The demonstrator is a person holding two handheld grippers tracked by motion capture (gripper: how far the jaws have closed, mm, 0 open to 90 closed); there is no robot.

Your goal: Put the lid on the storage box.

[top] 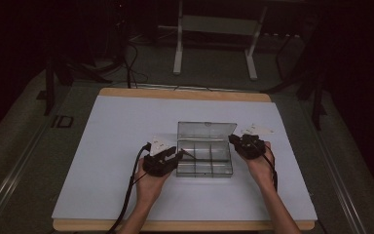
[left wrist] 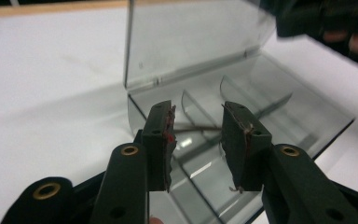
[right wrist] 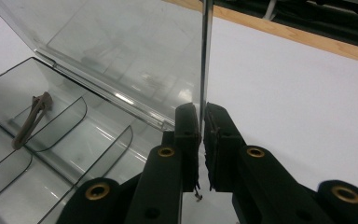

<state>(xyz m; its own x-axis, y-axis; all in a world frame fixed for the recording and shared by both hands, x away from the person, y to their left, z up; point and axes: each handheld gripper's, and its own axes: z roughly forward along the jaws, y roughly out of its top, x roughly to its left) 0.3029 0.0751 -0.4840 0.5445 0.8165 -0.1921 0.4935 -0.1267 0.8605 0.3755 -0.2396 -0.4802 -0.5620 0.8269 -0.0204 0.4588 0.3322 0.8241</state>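
In the high view, a clear plastic compartment box (top: 205, 161) with its hinged lid (top: 206, 129) raised sits on the white table mat (top: 112, 146); the left gripper (top: 168, 158) is at the box's left end and the right gripper (top: 237, 142) at the lid's right edge. In the left gripper view, the left gripper (left wrist: 197, 140) hovers just above the box's near compartments with its jaws moderately apart and nothing pressed between them; just beyond the tips, a thin brown hair tie (left wrist: 193, 128) lies in a compartment. In the right gripper view, the right gripper (right wrist: 201, 135) has its jaws narrowed onto the side edge of the clear lid (right wrist: 204, 56), pinching it and holding it upright; the brown tie (right wrist: 30, 120) lies in a compartment well off to that gripper's left. Judging by this, the box is opened and steadied and 1 item appears already placed inside; the left gripper looks freed, and closing the lid seems to remain.
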